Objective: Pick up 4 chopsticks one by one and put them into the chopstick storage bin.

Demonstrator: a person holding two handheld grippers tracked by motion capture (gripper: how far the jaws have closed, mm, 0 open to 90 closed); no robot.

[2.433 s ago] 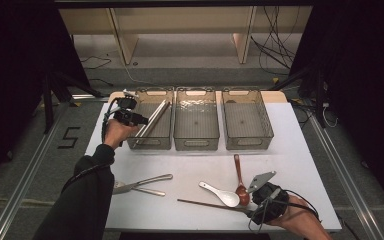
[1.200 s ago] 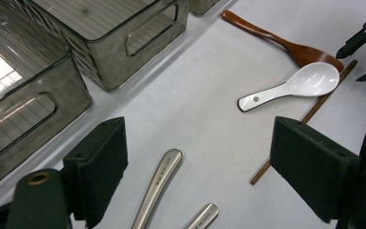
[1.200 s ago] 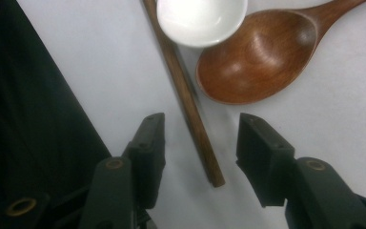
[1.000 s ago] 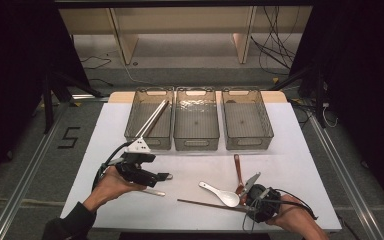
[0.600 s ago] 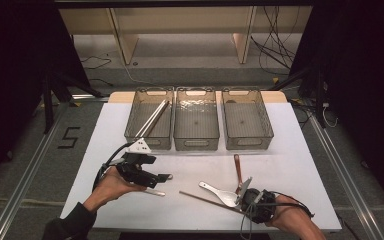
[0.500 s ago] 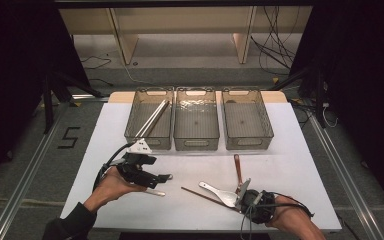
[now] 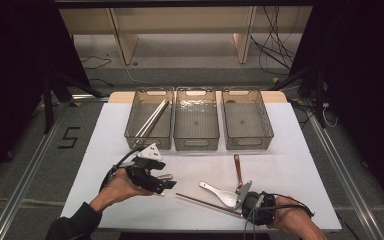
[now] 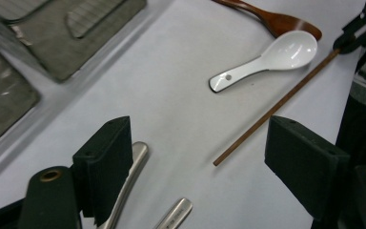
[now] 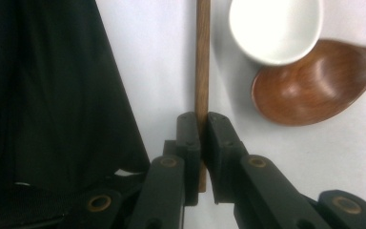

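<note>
- The right gripper [image 9: 201, 125] is clamped on a thin wooden stick [image 9: 202, 57] near the front edge of the table [image 7: 300, 165]; its jaws pinch the stick close to one end, and that end is partly hidden between them.
- In the high view the stick [image 7: 200, 201] lies slanted, running left from the right gripper [image 7: 245, 199] towards the table's middle.
- A white spoon [image 7: 219, 192] lies just beside the stick; its bowl overlaps the bowl of a brown wooden spoon [image 7: 237, 170], whose bowl is largely hidden behind the gripper there.
- The left gripper [image 8: 198, 157] stands wide open, holding nothing, above metal tongs [image 8: 131, 183] near the front left of the table; the tongs are cut off by the bottom of that view.
- Three clear bins [image 7: 196, 120] stand along the back edge; the left one holds metal tongs, hard to make out.
</note>
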